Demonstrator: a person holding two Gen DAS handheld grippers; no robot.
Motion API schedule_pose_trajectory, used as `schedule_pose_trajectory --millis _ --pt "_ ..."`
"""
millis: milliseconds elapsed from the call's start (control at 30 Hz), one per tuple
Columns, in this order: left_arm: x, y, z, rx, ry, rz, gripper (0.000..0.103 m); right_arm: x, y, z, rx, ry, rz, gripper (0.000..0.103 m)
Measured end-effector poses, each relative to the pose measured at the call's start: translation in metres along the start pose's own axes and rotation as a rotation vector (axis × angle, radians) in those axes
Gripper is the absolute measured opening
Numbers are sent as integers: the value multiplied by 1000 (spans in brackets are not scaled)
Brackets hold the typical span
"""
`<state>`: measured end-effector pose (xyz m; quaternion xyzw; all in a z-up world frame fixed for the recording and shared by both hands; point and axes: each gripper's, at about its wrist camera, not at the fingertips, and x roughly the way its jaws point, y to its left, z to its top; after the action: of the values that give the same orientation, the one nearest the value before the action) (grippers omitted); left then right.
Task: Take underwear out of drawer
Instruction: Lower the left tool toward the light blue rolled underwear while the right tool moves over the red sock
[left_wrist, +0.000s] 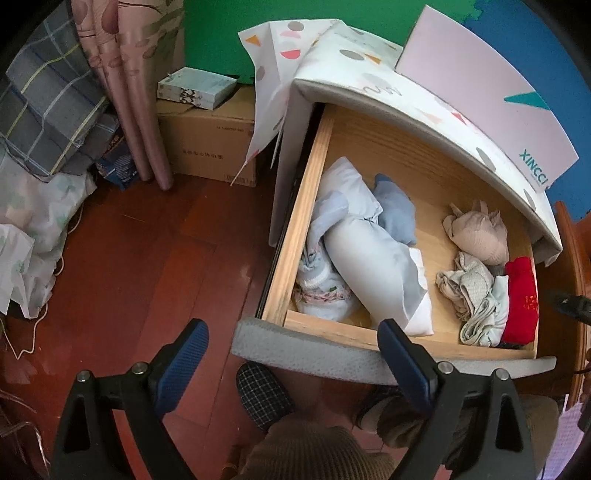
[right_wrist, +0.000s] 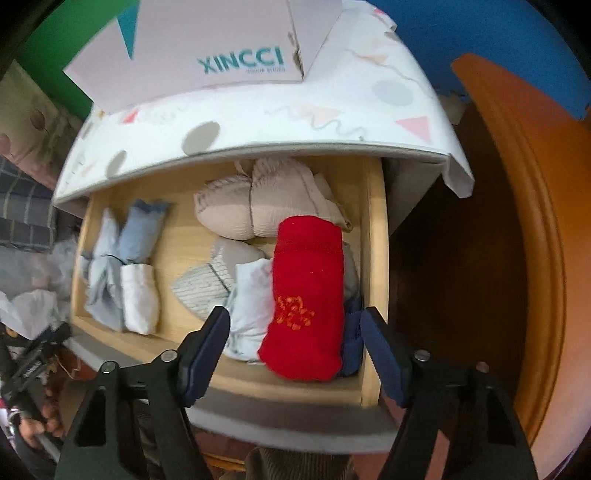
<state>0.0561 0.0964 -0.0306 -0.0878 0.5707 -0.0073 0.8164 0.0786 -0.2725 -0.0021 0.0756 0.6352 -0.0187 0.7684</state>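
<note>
The wooden drawer (right_wrist: 375, 236) stands pulled out from under the patterned cabinet top (right_wrist: 258, 122), its front rim nearest the cameras. The right hand-held gripper (right_wrist: 295, 332) hangs above the front right corner, jaws apart, astride the red rolled underwear (right_wrist: 306, 295) without pressing it. This roll lies near the drawer's right wall, a navy piece (right_wrist: 352, 339) between them. One red roll, two beige bundles, several pale blue and white rolls fill the drawer; bare wood shows mid-drawer. The left hand-held gripper (left_wrist: 291, 354) hovers open over the front rim's left end, holding nothing.
</note>
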Motion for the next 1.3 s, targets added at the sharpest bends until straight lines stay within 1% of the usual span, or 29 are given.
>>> schedule_pose_trajectory --millis 67,133,200,233,333,467,600,667,833,933,1000,1067,1167,1233,1300 --pt "-5 2 1 -13 -15 -17 95 11 0 3 5 23 1 60" --pt "-11 1 4 -20 -29 -13 95 19 1 4 8 40 -1 59" --pt "-18 0 9 -13 -44 -4 95 27 2 4 13 48 -3 55" --pt "-21 -1 11 -5 -48 1 95 30 2 4 13 51 -7 55" --pt "-26 -7 17 18 -60 10 95 38 6 3 -7 52 -60 55" --pt "-27 -17 24 34 -54 -6 95 47 5 2 -10 64 -88 54" --pt "-25 -27 35 31 -28 -39 95 61 1 -1 5 88 -88 54" --pt "-22 -32 40 24 -9 -56 95 67 -2 -2 18 110 -73 51" --pt "-8 -42 54 -12 50 -97 95 65 -11 -3 40 97 -58 42" --pt "3 -47 59 -44 94 -134 95 59 -13 -7 59 79 -55 40" --pt "9 -52 61 -51 117 -139 93 56 -13 -14 78 86 -25 40" --pt "15 -55 61 -52 136 -132 83 56 -15 -20 88 84 -7 40" --pt "29 -54 62 -96 188 -145 73 54 -17 -22 86 73 2 40" --pt "36 -54 61 -117 208 -150 72 54 -18 -25 89 74 10 40" --pt "39 -55 61 -120 208 -150 71 52 -17 -27 97 73 17 40"
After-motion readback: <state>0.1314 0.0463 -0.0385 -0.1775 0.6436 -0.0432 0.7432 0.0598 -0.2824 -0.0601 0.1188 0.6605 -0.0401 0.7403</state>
